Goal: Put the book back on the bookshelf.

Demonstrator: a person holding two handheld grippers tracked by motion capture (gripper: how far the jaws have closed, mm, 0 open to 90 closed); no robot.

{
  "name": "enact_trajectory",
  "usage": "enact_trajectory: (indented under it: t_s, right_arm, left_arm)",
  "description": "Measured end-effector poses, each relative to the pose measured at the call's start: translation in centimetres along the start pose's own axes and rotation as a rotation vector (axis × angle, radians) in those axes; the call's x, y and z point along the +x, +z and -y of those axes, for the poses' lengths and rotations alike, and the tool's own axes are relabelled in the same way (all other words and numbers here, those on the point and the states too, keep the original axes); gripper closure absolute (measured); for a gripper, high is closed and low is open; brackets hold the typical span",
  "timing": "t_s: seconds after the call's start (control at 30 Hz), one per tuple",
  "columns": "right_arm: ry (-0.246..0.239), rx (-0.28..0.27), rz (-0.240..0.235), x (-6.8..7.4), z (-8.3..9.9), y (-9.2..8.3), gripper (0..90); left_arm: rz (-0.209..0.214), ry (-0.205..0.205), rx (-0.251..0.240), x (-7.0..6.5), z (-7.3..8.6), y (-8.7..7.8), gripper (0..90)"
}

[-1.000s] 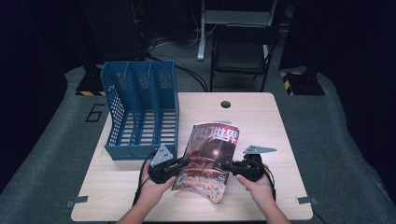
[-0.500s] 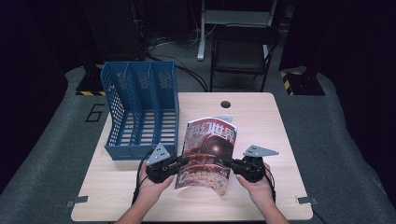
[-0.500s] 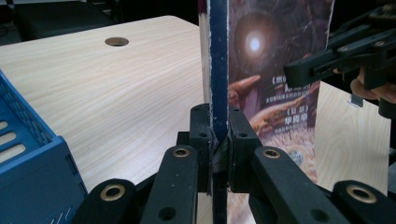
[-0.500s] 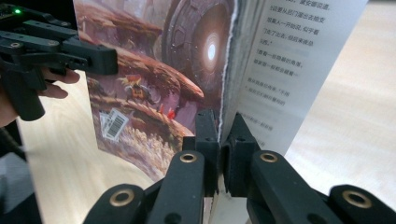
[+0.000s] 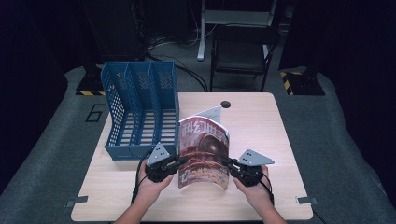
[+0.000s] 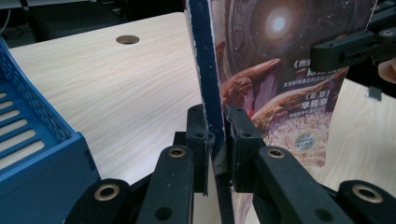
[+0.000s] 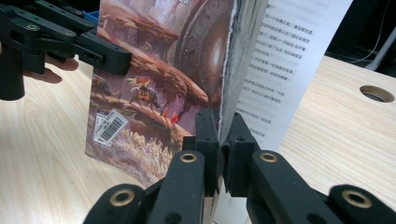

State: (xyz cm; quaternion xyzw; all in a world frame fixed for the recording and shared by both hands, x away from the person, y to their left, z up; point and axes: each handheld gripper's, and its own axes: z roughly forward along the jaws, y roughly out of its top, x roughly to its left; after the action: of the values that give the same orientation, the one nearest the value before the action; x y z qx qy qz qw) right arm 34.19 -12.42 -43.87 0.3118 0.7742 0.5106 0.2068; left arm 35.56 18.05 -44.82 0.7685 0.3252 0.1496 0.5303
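**Magazine held upright, both sides pinched**

Near the front edge of the table [image 5: 261, 116], just right of the blue file rack [image 5: 140, 112], a magazine [image 5: 204, 151] stands on its lower edge w/ the cover facing the person. Left gripper [image 5: 180, 162] is clamped on the spine side; in the left gripper view its jaws sit tight on the blue spine [image 6: 205, 84], low down. Right gripper [image 5: 229, 162] is clamped on the opposite, page-edge side; the right gripper view shows the jaws closed over the cover & a stack of pages, w/ one loose text page [image 7: 289, 60] fanning free behind.

Handling, as a judgement: light, thin, floppy. The cover bows between the two grips in the high view, so it'll sag or fold if held by one side. Glossy cover, prob. slippery, & pages can tear at the pinch. Best hold is the spine, stiffest part, low & firm; the page-edge grip should catch the whole block, else loose sheets splay. Rack's slots are narrow, so keep it taut & vertical.
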Motion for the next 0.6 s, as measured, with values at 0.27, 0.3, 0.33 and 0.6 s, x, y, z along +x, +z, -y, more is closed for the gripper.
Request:
enact_trajectory:
  t_s: [0.27,0.3,0.33,0.6]
  right_arm:
    - [0.027,-0.005,-0.028,-0.4,0.4,0.1,84.8]
    - [0.027,-0.005,-0.028,-0.4,0.4,0.1,84.8]
    - [0.049,-0.010,-0.041,-0.5,0.5,0.0,83.5]
    - [0.186,0.093,-0.191,-2.2,1.8,0.1,69.3]
  left_arm:
    - [-0.003,-0.003,0.004,0.1,0.8,0.0,81.4]
    - [0.004,-0.010,0.012,0.2,0.9,-0.1,81.4]
    - [-0.002,-0.009,0.000,0.2,1.0,0.0,81.6]
    - [0.004,0.000,0.006,-0.2,1.2,-0.3,82.0]
